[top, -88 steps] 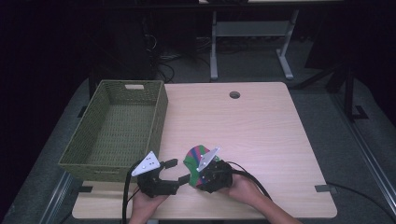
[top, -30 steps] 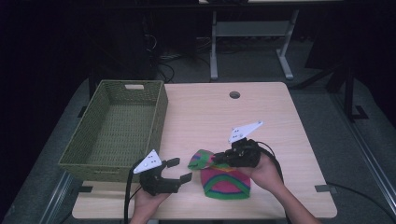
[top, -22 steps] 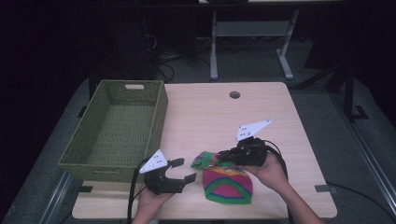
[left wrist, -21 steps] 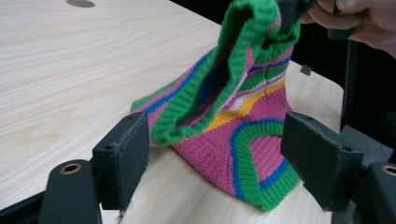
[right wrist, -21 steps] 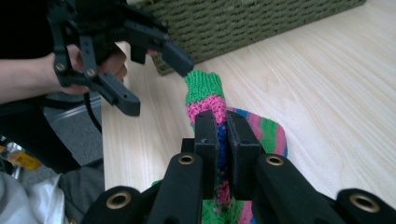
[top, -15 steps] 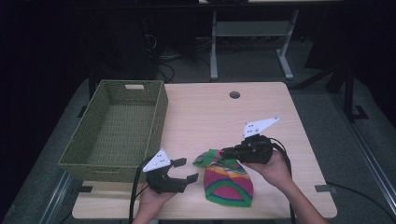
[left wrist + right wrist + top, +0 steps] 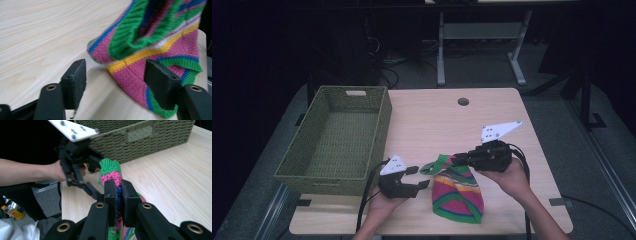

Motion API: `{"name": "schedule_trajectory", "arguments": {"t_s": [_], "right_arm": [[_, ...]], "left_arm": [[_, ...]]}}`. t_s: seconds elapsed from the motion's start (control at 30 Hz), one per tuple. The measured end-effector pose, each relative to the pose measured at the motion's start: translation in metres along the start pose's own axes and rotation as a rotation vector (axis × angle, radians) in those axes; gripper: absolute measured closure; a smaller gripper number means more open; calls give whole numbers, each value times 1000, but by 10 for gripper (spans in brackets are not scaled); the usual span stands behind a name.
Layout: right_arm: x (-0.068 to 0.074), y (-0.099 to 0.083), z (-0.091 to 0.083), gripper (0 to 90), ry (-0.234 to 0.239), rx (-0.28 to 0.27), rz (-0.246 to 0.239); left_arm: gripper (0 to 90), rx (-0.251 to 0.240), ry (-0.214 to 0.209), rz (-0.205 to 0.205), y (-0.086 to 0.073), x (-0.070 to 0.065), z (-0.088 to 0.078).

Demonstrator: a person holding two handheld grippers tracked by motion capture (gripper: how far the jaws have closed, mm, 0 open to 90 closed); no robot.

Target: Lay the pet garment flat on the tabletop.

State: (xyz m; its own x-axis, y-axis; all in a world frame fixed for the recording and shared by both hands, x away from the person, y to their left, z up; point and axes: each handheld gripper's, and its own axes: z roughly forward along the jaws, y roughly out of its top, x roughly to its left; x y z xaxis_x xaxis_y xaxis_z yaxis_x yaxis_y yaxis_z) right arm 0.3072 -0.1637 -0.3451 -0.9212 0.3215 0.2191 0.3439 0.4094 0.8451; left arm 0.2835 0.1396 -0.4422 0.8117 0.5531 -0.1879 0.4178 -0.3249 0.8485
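A woven basket (image 7: pixel 337 137) stands empty at the left of the surface (image 7: pixel 492 120). Beside it, the left tongs (image 7: pixel 419 176) have just been closing, jaws apart, and aim at the striped knit hat's (image 7: pixel 457 190) raised rim. The right tongs (image 7: pixel 457 159) pinch that rim, lifting it, probably so both can carry it; nothing blocks the way.

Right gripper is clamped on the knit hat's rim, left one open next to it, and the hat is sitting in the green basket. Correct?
Not quite. The knit hat lies on the wooden table, to the right of the green basket, not in it; the high view shows this. The rest holds: the right gripper is clamped on the hat's rim, and the left gripper is open beside it, its jaws having just been closing.
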Motion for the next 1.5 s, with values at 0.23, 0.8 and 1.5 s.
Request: {"name": "schedule_trajectory", "arguments": {"t_s": [0.23,0.8,1.5], "right_arm": [[1,1,1,838,3,-5,-11],[-26,-13,-8,838,-114,8,48],[-78,-29,8,837,-254,21,178]], "left_arm": [[489,5,-28,27,10,0,12],[809,32,-5,97,41,-7,8],[815,168,143,63,81,24,47]]}}
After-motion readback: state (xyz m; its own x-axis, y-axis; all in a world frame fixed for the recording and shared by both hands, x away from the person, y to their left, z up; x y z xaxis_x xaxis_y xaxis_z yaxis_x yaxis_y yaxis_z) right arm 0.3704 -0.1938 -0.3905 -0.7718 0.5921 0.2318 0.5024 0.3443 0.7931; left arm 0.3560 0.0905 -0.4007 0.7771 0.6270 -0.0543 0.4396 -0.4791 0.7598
